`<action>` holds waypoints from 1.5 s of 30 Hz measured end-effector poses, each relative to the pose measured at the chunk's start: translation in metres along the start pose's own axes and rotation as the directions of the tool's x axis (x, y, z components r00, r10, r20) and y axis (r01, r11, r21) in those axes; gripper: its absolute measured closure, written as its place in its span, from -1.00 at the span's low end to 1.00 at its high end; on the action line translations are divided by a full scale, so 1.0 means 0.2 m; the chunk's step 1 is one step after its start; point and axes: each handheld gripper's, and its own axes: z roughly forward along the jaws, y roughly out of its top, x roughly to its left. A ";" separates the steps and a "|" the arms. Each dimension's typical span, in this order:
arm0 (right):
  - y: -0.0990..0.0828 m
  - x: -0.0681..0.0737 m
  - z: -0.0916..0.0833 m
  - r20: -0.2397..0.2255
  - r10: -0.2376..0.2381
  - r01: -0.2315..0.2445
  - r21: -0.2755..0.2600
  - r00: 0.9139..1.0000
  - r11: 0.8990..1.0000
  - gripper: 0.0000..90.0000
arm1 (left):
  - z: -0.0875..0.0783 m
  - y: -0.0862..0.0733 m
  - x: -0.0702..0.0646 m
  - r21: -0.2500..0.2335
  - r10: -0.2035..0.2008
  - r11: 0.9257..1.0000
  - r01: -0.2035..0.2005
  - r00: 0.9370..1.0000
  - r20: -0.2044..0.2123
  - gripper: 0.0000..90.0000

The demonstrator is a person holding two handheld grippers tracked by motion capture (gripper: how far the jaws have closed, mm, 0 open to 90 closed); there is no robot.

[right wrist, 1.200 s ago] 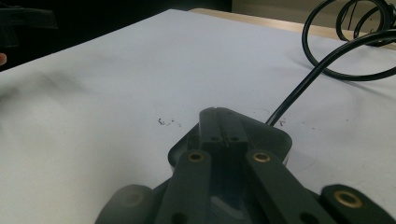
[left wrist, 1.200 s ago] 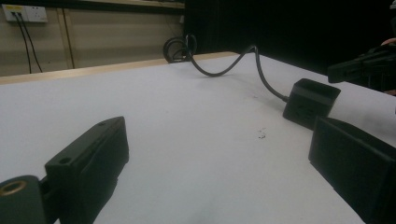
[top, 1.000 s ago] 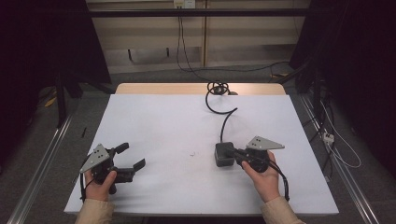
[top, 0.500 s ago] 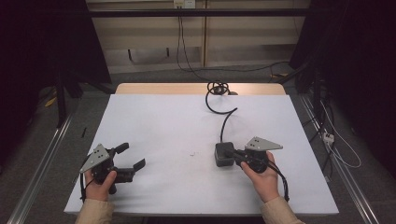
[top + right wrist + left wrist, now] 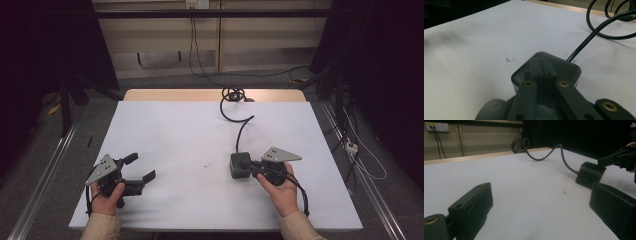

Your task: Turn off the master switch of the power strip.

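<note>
A black box [image 5: 238, 166] with a black cable [image 5: 241, 128] lies on the white table [image 5: 170, 130], right of centre near the front. My right gripper [image 5: 251, 165] is shut, and its tips rest over the top of the box [image 5: 571, 70]; in the right gripper view the two jaws of this gripper [image 5: 543, 65] lie pressed together with nothing between them. At the front left, my left gripper [image 5: 143, 166] is open above bare table. The left gripper view shows this gripper [image 5: 541, 205] with its jaws wide apart, the box [image 5: 589, 175] beyond them and the right gripper [image 5: 610, 160] behind it.
The cable runs to a coil [image 5: 232, 93] at the table's far edge, where a wooden strip [image 5: 175, 95] shows. A few dark specks [image 5: 205, 165] mark the sheet near the middle. Dark floor, rails and loose cables surround the table.
</note>
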 end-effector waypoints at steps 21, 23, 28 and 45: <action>-0.01 0.01 0.00 0.010 -0.015 0.015 -0.003 1.000 1.000 1.00 | 0.00 0.00 -0.01 -0.002 -0.003 1.000 0.003 1.000 0.000 -0.89; -0.01 0.01 0.00 0.011 -0.020 0.020 -0.004 1.000 1.000 1.00 | 0.00 0.00 -0.01 -0.003 -0.003 1.000 0.003 1.000 0.001 -0.89; -0.01 0.01 0.00 0.015 -0.024 0.025 -0.005 1.000 1.000 1.00 | 0.00 0.00 -0.01 -0.003 -0.002 1.000 0.002 1.000 0.003 -0.89; -0.02 0.01 0.00 0.006 -0.010 0.010 -0.014 1.000 1.000 1.00 | 0.00 0.00 -0.01 -0.001 -0.002 1.000 0.002 1.000 0.006 -0.89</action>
